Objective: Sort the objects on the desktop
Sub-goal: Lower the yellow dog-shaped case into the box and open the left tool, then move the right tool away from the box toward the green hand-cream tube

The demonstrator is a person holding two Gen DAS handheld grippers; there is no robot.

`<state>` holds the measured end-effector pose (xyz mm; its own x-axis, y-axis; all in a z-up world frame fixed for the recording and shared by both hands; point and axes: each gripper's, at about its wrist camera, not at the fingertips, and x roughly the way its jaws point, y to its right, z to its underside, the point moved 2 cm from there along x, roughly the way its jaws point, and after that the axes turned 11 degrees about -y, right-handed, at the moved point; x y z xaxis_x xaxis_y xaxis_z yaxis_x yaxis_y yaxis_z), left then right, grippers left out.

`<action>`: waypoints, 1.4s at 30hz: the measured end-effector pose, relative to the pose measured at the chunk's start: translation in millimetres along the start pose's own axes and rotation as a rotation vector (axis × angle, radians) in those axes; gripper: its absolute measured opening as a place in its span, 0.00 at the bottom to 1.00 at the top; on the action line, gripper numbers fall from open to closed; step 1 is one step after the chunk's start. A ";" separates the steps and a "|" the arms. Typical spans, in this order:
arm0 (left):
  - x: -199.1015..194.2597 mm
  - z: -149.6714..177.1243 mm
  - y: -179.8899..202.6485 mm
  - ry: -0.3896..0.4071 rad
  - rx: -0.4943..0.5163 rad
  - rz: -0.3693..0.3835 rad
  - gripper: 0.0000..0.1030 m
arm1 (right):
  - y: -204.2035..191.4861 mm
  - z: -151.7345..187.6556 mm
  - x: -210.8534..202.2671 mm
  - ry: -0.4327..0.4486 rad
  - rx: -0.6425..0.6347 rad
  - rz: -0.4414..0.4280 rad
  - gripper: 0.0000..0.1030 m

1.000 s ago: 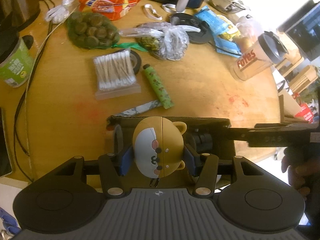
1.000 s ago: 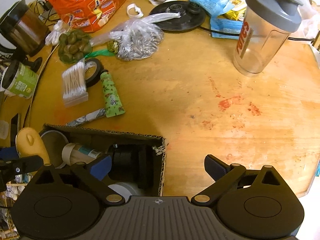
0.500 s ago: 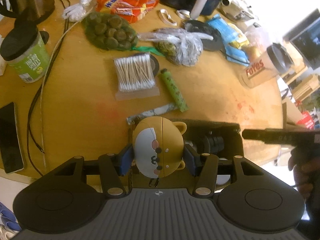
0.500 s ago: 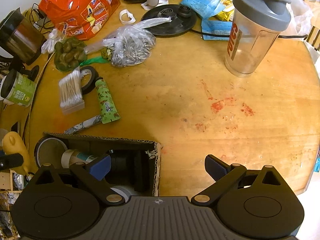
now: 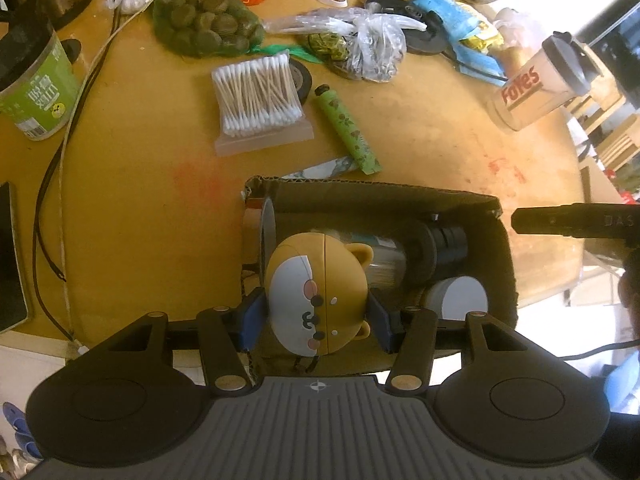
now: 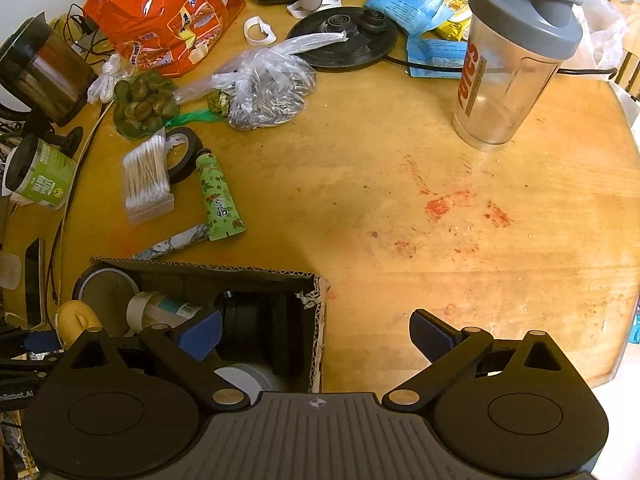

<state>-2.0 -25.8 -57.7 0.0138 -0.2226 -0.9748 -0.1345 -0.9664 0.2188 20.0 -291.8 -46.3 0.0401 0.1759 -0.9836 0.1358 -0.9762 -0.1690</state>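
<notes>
The left gripper (image 5: 317,322) pinches a bear toy (image 5: 318,296) over the cardboard box (image 5: 372,194) at the tabletop's near edge. Next it probably lowers and lets go. The right gripper (image 6: 316,334) is spread, holding nothing.

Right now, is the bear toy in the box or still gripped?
Gripped: left gripper pads clamp the bear toy above the cardboard box, unreleased.

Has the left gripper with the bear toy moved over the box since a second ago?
Yes. The left gripper, shut on the bear toy, has come further over the cardboard box, whose inside now shows around it.
</notes>
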 end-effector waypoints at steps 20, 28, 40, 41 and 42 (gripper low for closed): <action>-20.7 -1.9 1.9 0.090 -0.008 -0.040 0.97 | -4.5 0.4 0.8 -0.004 -0.009 -0.005 0.97; -24.1 -6.3 -1.8 0.100 -0.028 -0.026 0.97 | -2.7 -1.7 -0.1 0.000 -0.004 -0.004 0.97; -24.2 -16.7 -2.3 0.103 -0.046 -0.015 0.96 | -13.5 -16.6 -2.5 -0.009 -0.069 -0.002 0.96; -24.1 -18.0 -2.5 0.104 -0.047 -0.012 0.96 | -15.1 -19.4 -2.4 -0.011 -0.079 -0.001 0.96; -24.2 -19.2 -2.7 0.104 -0.049 -0.008 0.96 | -16.6 -22.3 -2.3 -0.013 -0.088 -0.001 0.96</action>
<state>17.1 -20.2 -33.8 0.1181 -0.2249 -0.9672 -0.0858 -0.9727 0.2157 39.8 -273.2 -39.8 0.0272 0.1748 -0.9842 0.2228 -0.9609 -0.1645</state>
